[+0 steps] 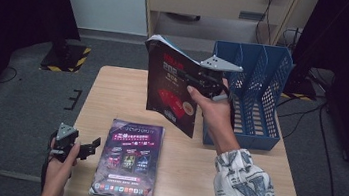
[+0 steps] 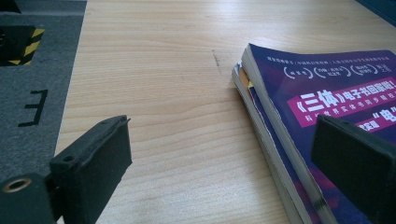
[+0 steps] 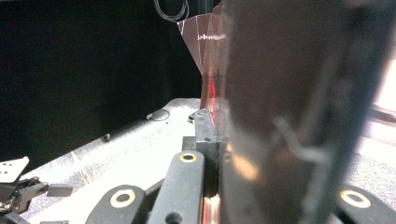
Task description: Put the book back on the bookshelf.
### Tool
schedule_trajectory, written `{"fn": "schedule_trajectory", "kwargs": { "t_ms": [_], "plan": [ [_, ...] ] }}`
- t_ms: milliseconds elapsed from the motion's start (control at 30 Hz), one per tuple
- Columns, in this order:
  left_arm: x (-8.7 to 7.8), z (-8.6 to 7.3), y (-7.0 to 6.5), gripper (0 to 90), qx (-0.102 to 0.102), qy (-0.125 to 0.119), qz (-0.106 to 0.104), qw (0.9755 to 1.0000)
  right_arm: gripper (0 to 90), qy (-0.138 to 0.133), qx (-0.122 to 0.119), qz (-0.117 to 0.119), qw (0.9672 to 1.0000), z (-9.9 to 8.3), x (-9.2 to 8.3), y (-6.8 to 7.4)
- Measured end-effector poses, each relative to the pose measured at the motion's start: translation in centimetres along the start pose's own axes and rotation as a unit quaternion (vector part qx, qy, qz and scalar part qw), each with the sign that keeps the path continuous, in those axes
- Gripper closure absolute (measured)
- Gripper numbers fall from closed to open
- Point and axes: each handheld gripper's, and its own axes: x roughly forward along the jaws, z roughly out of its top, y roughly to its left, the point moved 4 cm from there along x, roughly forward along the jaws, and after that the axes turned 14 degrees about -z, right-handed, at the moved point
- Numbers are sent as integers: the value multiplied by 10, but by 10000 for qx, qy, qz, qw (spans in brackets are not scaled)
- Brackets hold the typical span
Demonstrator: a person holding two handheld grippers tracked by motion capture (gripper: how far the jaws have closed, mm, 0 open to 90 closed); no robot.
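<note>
High view: the right gripper [image 1: 203, 81] is raised above the wooden table [image 1: 113, 88], its jaws clamped on the edge of a dark-covered book [image 1: 173, 85] that hangs upright in the air, spine side toward the left of the picture and cover with red lettering facing the camera. The right hand [image 1: 214, 108] wraps the gripper's body from below, with a patterned sleeve [image 1: 247, 187] trailing to the bottom edge. Just to the right of the lifted book stands a blue file rack [image 1: 253, 95] with upright dividers, at the table's right far part; the book is beside it, not inside any slot. The right gripper view shows the book's glossy cover [image 3: 280, 107] very close, pressed against a black jaw that rises from the bottom of the frame. Near the table's left front corner the left gripper [image 1: 87, 146] is held low by the left hand [image 1: 59, 164], its jaws spread wide with nothing between them. A purple book [image 1: 129, 159] lies flat on the table just beside it. In the left gripper view this purple book [image 2: 317, 98] rests on top of another, forming a small stack, and one open jaw overlaps its cover in the picture
</note>
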Motion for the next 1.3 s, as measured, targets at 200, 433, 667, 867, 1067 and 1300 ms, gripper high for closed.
{"fn": "schedule_trajectory", "kwargs": {
  "t_ms": [200,433,667,867,1067,1300],
  "plan": [
    [1,-1,0,49,10,52,-12,10000,870,-12,30,0,10000,2,-1,-2],
    [1,-1,-1,49,8,67,-10,10000,870,-30,51,-14,10000,4,-4,-4],
    [2,-1,0,49,9,69,-12,10000,870,-66,63,-33,10000,8,-8,-8],
    [2,-1,-1,49,18,75,-24,10000,870,-120,73,-69,9999,13,-12,-12],
    [2,-1,0,49,26,92,-1,10000,870,-154,100,-131,9997,17,-17,-17],
    [2,-1,0,49,20,98,7,9999,870,-153,119,-176,9997,18,-18,-22]
  ]
}}
